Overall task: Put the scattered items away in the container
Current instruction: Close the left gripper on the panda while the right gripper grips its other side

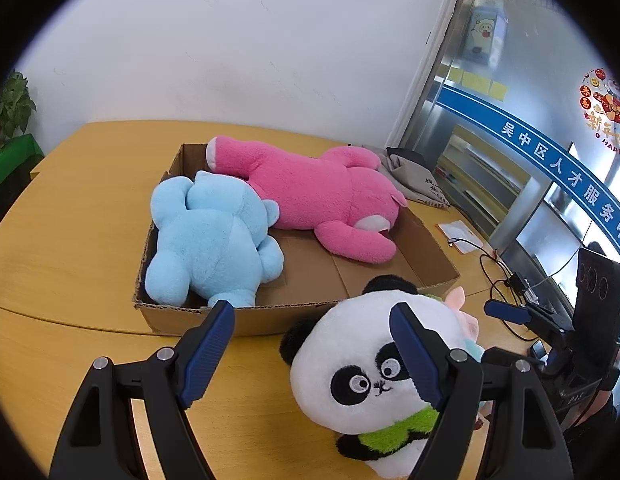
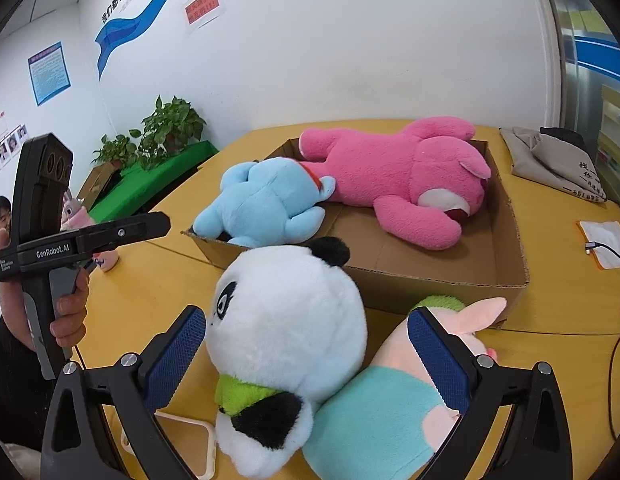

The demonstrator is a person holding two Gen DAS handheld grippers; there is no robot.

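A shallow cardboard box (image 1: 430, 252) (image 2: 506, 236) on the yellow table holds a light blue plush (image 1: 213, 240) (image 2: 265, 204) and a pink bear (image 1: 322, 196) (image 2: 398, 176). In front of the box sits a panda plush (image 1: 350, 360) (image 2: 285, 312), leaning against a teal and pink plush (image 2: 382, 412). My left gripper (image 1: 312, 312) (image 2: 149, 224) is open and holds nothing; its right finger crosses the panda's face. My right gripper (image 2: 305, 318) (image 1: 506, 312) is open, with the panda's head and the teal plush between its fingers.
A grey cloth bag (image 2: 550, 160) lies behind the box at the right. A paper and a cable (image 2: 602, 244) lie near the table's right edge. A clear phone case (image 2: 189, 440) lies close in. Potted plants (image 2: 169, 128) and a small plush (image 2: 73, 212) stand at the left.
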